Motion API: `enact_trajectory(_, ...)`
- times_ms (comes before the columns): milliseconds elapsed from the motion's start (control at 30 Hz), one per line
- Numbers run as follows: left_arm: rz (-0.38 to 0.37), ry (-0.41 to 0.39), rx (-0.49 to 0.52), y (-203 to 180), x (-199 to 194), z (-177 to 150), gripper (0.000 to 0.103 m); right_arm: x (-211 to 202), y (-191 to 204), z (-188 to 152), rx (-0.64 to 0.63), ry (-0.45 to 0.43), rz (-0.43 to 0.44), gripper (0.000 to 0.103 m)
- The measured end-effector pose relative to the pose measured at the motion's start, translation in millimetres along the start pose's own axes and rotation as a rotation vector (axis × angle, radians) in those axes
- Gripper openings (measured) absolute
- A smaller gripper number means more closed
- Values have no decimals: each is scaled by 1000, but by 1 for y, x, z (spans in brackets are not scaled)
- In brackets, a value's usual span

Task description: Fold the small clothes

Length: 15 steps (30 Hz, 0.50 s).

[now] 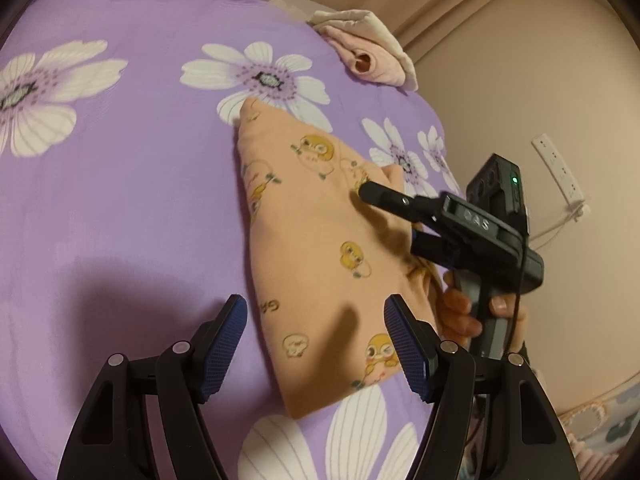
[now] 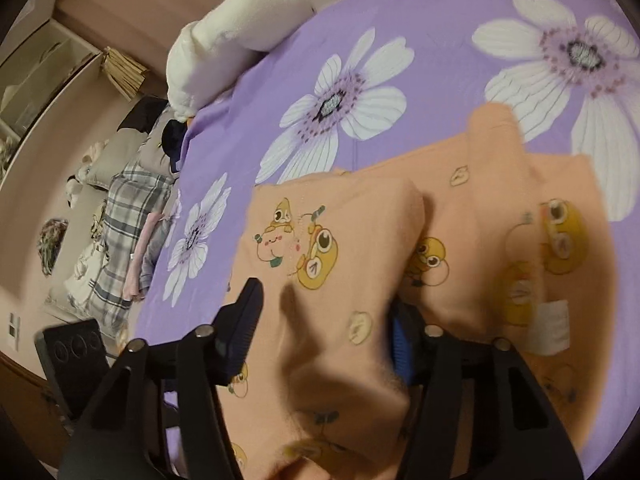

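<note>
A small orange garment (image 1: 316,240) printed with yellow cartoon animals lies on the purple flowered bed sheet (image 1: 140,184). My left gripper (image 1: 316,316) is open and empty, hovering over the garment's near part. My right gripper (image 1: 370,194) reaches in from the right, its fingertips down on the garment's far right fold. In the right wrist view the right gripper (image 2: 326,320) is open, with a raised fold of the garment (image 2: 344,264) lying between its fingers (image 2: 402,354).
A pile of pink and white clothes (image 1: 368,58) sits at the far edge of the bed. A white plush pillow (image 2: 228,40) lies on the bed's corner. Plaid and other clothes (image 2: 120,240) lie on the floor beside the bed. A power strip (image 1: 560,172) hangs on the wall.
</note>
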<state>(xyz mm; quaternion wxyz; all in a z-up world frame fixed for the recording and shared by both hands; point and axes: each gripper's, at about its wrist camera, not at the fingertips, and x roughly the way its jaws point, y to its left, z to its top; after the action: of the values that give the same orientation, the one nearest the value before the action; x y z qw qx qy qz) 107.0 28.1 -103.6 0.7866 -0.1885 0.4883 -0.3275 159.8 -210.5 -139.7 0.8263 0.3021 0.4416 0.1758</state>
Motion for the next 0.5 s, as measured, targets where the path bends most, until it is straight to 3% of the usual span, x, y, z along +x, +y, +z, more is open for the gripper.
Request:
enact_trajectory(133,0,14,-24,5,0,-4,69,6,-2,3,4,-3,-15,40)
enact_trajectory(267,4,13,-34,8,-3,-5,69,5,10,-1,-62,-13,-85,11)
enact_trajectory(400,6,14,-36,8,-3,-5,69,-16,34,-4,-166,-101,-54,10)
enact_trajectory(500,6,16,-36,6,-3,-5,69,-22,40,1,-178,-113,-43,10)
